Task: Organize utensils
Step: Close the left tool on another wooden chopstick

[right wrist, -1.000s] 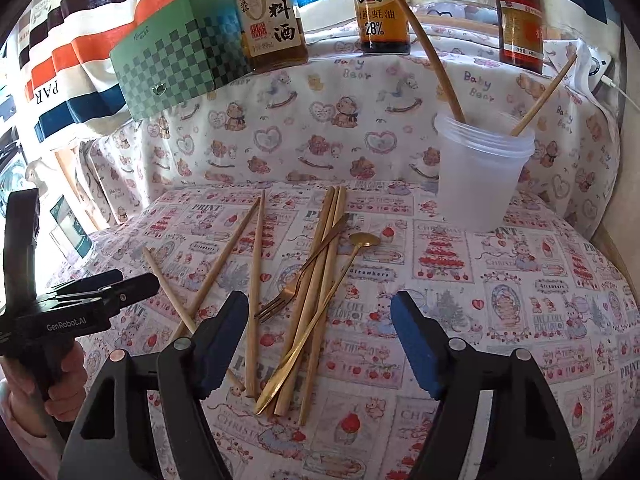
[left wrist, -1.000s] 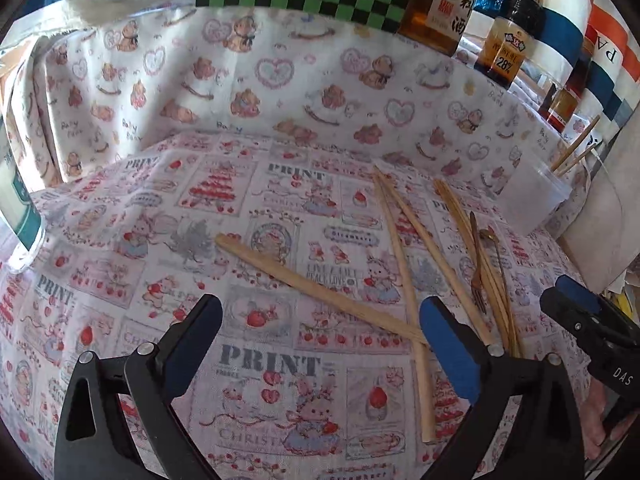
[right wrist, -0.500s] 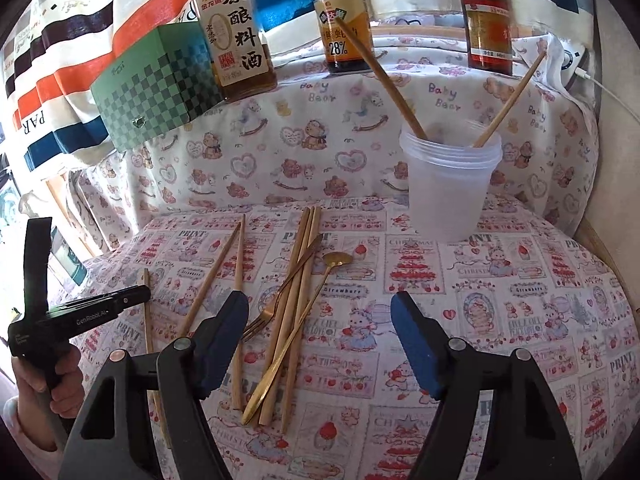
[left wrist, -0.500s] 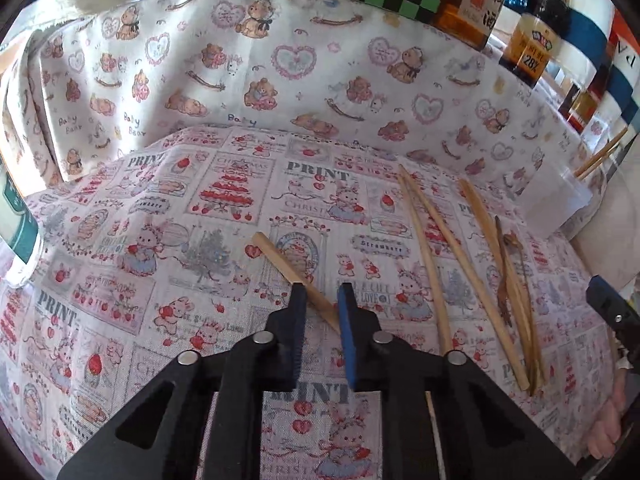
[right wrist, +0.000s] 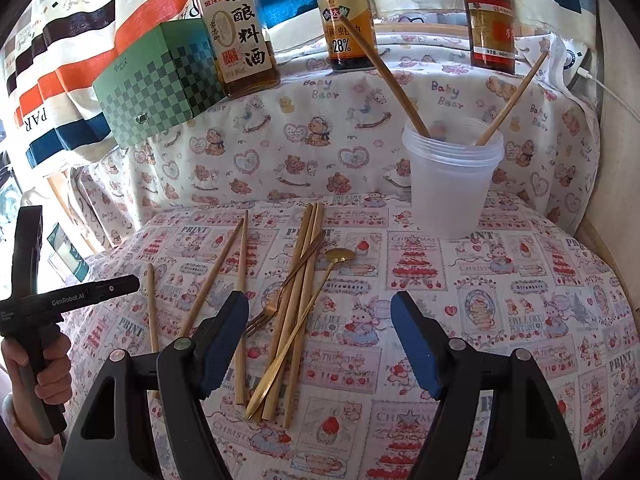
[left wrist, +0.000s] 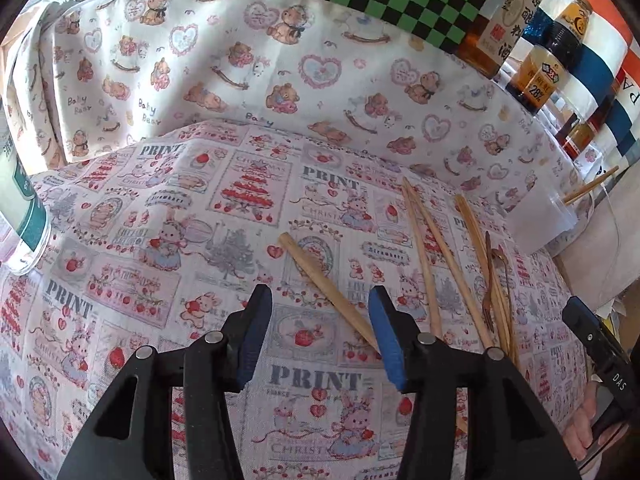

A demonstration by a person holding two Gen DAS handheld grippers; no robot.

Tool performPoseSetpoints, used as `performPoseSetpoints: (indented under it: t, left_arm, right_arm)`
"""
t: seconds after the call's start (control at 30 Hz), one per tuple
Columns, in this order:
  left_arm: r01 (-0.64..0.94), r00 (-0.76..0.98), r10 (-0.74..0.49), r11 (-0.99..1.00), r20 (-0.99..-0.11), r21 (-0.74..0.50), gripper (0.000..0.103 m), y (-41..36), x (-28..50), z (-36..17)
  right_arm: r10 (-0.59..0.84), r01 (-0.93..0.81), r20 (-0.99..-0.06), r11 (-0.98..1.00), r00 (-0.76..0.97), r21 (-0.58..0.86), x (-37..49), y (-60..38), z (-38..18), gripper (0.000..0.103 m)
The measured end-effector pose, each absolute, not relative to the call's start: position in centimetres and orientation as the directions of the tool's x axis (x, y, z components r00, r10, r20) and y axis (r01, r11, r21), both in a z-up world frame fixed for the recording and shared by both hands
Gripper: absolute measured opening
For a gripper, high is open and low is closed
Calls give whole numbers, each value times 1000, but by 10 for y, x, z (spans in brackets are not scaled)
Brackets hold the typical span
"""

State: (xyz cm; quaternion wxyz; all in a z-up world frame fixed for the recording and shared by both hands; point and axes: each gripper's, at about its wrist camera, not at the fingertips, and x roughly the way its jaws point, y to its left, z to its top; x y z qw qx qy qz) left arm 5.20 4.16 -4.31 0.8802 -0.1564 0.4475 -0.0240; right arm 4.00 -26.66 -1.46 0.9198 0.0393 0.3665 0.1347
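The chopstick looks light, stiff and slippery; best taken mid-shaft. Left gripper fingers stand wide, empty; right gripper likewise, near the cup.

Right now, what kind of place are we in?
Probably a home kitchen or dining corner, staged for recording: sauce bottles on a ledge, chopsticks on a printed tablecloth, and a plastic cup holding two more.
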Motion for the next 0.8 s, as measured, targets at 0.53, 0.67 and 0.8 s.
performPoseSetpoints:
  t: [0.53, 0.67, 0.8]
  left_arm:
    - [-143, 422, -128, 968, -898, -205, 15, 38, 123, -51]
    - [-118, 454, -80, 982, -887, -148, 14, 30, 124, -52]
    - [-102, 485, -7, 993, -874, -64, 14, 16, 129, -55]
  right_arm:
    - [263, -194, -648, 965, 715, 179, 39, -277, -8, 76]
    - [267, -193, -669, 964, 694, 184, 43, -275, -13, 76]
    - [303, -209, -688, 953, 659, 220, 46, -273, -19, 76]
